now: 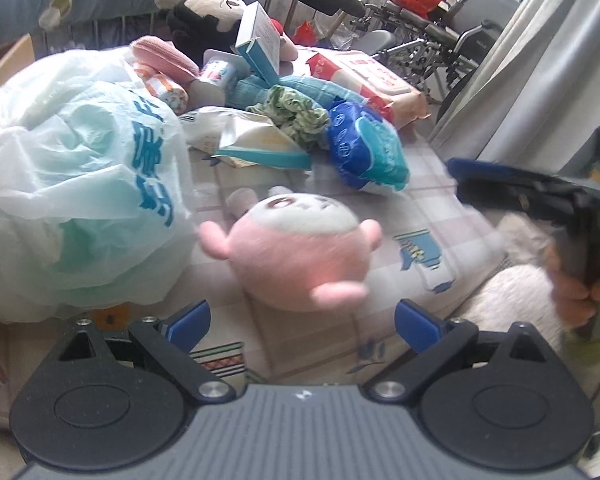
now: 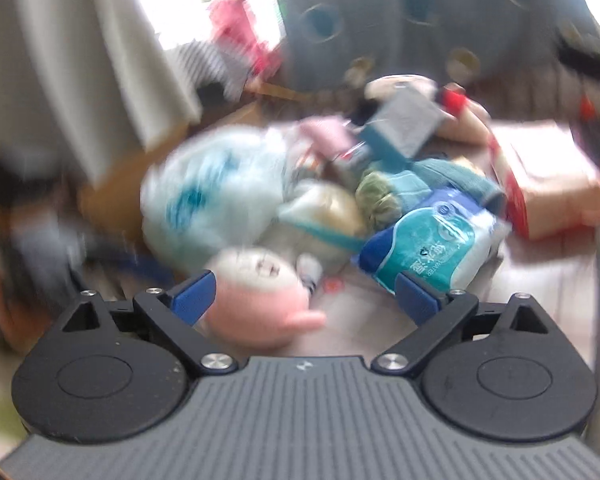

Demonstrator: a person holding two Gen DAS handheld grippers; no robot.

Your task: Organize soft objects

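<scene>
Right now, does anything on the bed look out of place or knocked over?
Yes. The pink plush toy lies tipped over, apart from the pile. Behind it, a blue-and-white box is propped at a slant on the heap.

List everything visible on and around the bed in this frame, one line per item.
plush toy: 1, pink and white, lying near front, touching neither tool
plastic bag: 1, pale green-white, left
wipes pack: 1, blue, behind plush
scrunchie: 1, green and white, in pile
teal towel: 1, behind scrunchie
box: 1, teal and white, tilted at back
red-white pack: 1, back right
left tool: open
right tool: open
hand: 1, holding right tool's handle
</scene>
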